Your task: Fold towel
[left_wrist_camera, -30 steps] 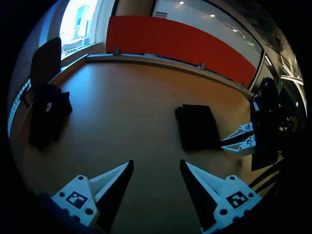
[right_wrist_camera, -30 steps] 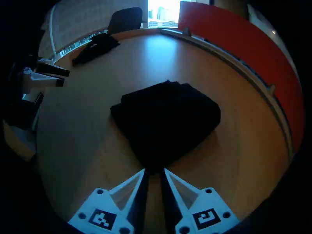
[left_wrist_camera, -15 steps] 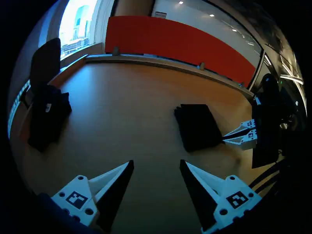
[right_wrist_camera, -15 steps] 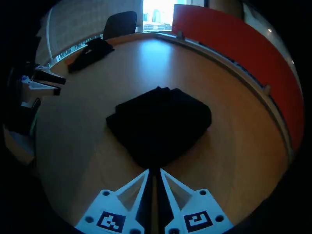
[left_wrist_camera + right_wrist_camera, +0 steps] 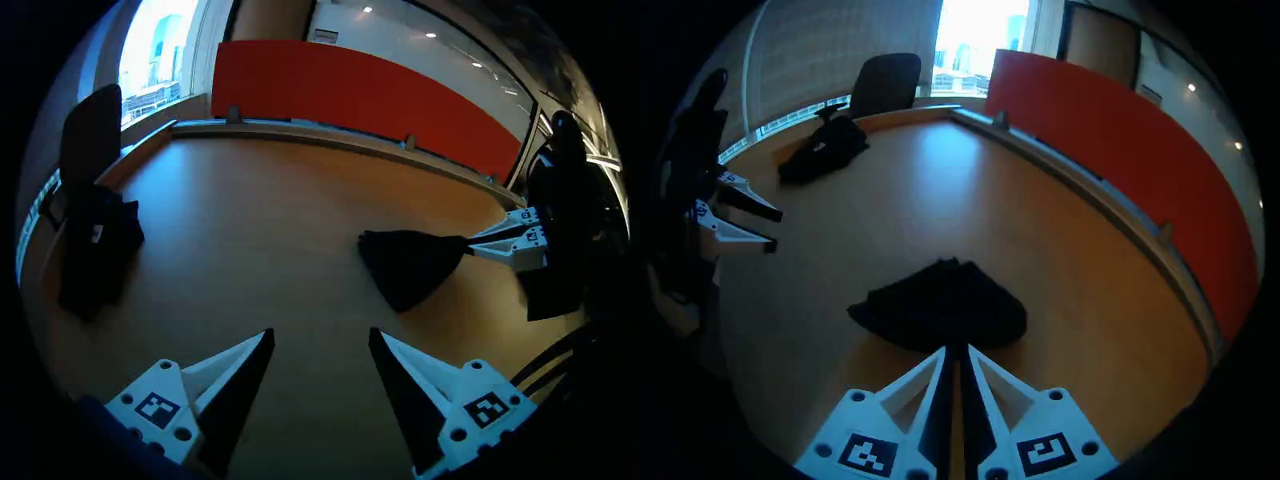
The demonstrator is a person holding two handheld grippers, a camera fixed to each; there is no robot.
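**Left gripper view.** The left claw (image 5: 320, 332) hangs over the bare tabletop (image 5: 240, 232), fingers wide apart and holding nothing. Ahead and to its right, one edge of the black towel (image 5: 408, 260) is drawn up into the tips of the right claw (image 5: 474, 242), and the rest sags onto the tabletop. Far to the left of the claw lies a dark bundle (image 5: 96, 240), perhaps a bag; what it holds cannot be told.

**Right gripper view.** The right claw (image 5: 956, 352) has its fingers pressed together on the near edge of the towel (image 5: 944, 308), which is heaped just beyond the tips. The left claw (image 5: 774, 232) stands well apart to the left, spread. The dark bundle (image 5: 820, 148) lies far ahead.

**Step in hand (judged).** The pinched edge is being carried over for a fold. This likely goes best with a low lift, the free claw steadying the opposite edge, and release only once the edges meet squarely
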